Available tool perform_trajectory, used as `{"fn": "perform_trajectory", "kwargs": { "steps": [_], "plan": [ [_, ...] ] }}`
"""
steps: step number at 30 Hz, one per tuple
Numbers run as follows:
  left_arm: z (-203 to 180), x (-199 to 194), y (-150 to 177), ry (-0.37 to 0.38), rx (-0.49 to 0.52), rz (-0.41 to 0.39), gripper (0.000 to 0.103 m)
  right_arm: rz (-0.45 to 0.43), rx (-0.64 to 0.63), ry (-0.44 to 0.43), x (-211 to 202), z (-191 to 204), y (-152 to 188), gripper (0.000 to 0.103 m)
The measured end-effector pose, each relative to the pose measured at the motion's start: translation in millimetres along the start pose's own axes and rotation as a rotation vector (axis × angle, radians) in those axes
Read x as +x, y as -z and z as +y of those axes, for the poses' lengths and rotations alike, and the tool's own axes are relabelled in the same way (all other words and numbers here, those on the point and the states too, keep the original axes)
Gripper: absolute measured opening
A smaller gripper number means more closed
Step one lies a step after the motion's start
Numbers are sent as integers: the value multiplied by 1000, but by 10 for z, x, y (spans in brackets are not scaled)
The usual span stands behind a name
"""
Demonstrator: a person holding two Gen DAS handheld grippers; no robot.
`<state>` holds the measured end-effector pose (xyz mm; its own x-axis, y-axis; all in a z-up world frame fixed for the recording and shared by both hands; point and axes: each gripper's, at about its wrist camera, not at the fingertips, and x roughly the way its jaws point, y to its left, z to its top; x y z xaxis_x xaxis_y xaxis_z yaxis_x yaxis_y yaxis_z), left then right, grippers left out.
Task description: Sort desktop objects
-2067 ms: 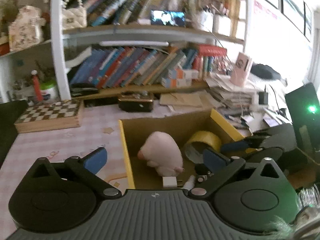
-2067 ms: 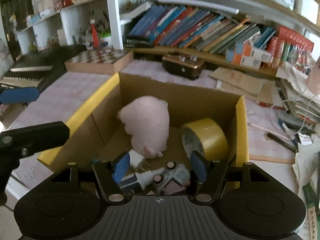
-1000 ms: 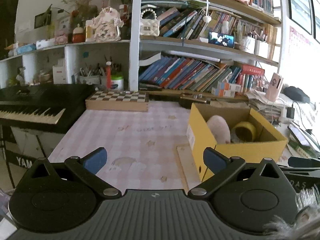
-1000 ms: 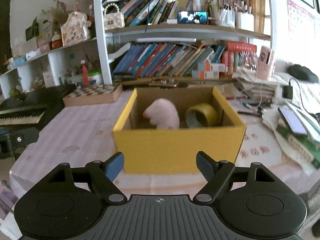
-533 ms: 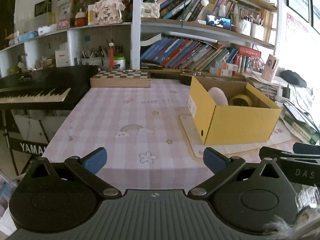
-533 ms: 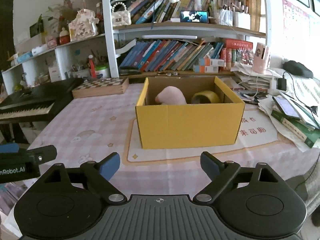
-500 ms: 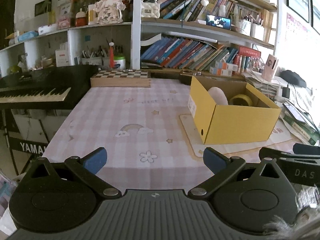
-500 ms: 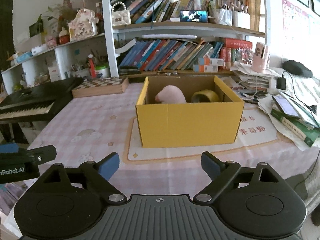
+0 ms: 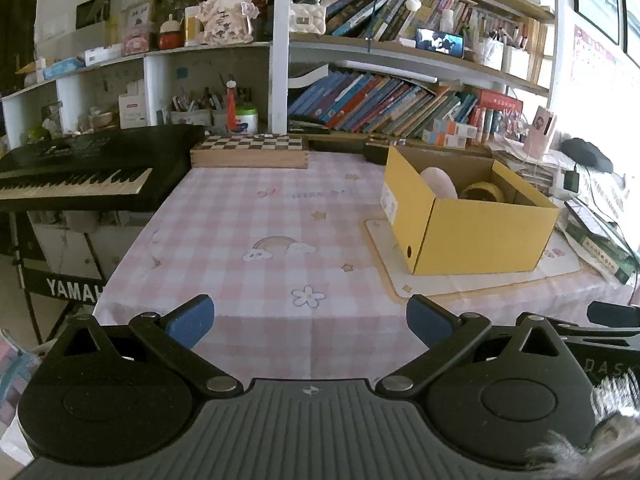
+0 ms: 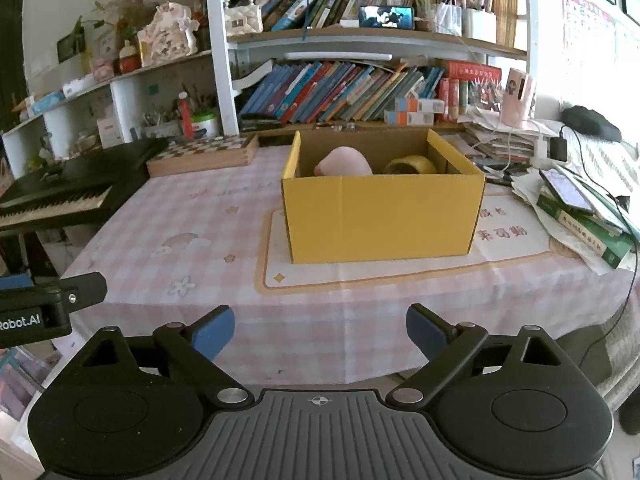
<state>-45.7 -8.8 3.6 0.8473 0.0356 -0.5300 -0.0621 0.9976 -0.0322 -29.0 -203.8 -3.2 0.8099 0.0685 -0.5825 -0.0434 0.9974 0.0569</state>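
A yellow cardboard box (image 9: 480,228) (image 10: 380,216) stands on the pink checked tablecloth (image 9: 260,240). Over its rim show a pink plush toy (image 9: 438,184) (image 10: 344,166) and a yellow tape roll (image 9: 482,192) (image 10: 410,166); the rest of its inside is hidden. My left gripper (image 9: 308,316) hangs open off the table's near edge, to the left of the box. My right gripper (image 10: 320,326) faces the box's front wall from beyond the table edge, well short of it. Its jaws are opening, and nothing is between them.
A black keyboard (image 9: 80,168) stands to the left of the table. A chessboard box (image 9: 248,148) lies at the back, under bookshelves (image 10: 340,88). Books, papers and a phone (image 10: 568,192) pile up at the right. A white mat (image 10: 400,272) lies under the box.
Both grippers have drawn back from over the box to beyond the table's near edge, so the box looks smaller. The right jaws have spread a little wider.
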Motion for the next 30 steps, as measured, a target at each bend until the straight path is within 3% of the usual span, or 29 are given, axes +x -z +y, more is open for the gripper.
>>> {"fn": "perform_trajectory", "kwargs": {
  "steps": [30],
  "plan": [
    [4, 2, 51, -3, 4, 47, 103, 37, -1, -14, 33, 24, 37, 96]
  ]
}}
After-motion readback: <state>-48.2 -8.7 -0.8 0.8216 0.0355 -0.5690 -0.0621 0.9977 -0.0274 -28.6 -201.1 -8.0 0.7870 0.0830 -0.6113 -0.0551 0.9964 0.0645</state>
